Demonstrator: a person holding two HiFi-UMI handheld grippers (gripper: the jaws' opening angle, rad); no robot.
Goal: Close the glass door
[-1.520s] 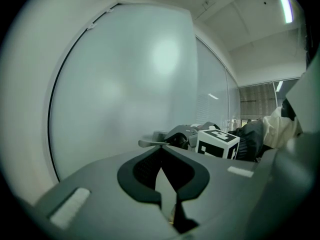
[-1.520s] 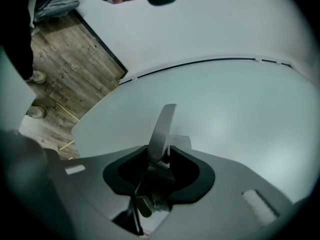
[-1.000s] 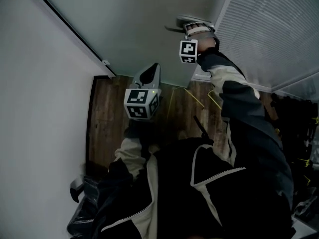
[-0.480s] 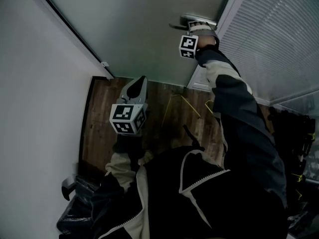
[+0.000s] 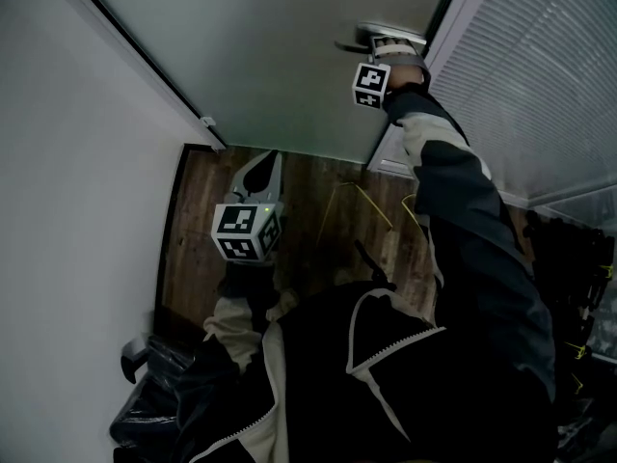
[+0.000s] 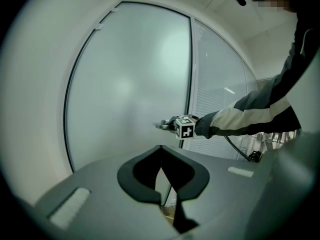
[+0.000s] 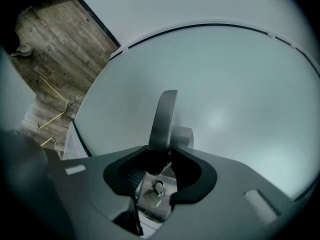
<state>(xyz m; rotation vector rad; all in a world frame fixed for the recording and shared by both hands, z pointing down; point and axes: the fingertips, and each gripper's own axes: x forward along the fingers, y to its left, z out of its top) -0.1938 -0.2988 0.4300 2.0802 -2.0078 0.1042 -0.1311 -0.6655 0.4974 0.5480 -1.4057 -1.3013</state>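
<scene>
Guiding the frosted glass door [image 5: 289, 56] squarely shut, without twisting its lever handle [image 7: 164, 119], seems wise. The door stands just ahead of the right hand-held gripper [image 7: 161, 154], whose jaws grip that handle. The left hand-held gripper [image 6: 160, 151] hangs lower, well apart from it, jaws together, empty.

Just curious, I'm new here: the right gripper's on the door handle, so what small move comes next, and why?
Probably draw the handle toward the frame: the right gripper grips it, and whether the glass door has latched isn't clear.
</scene>
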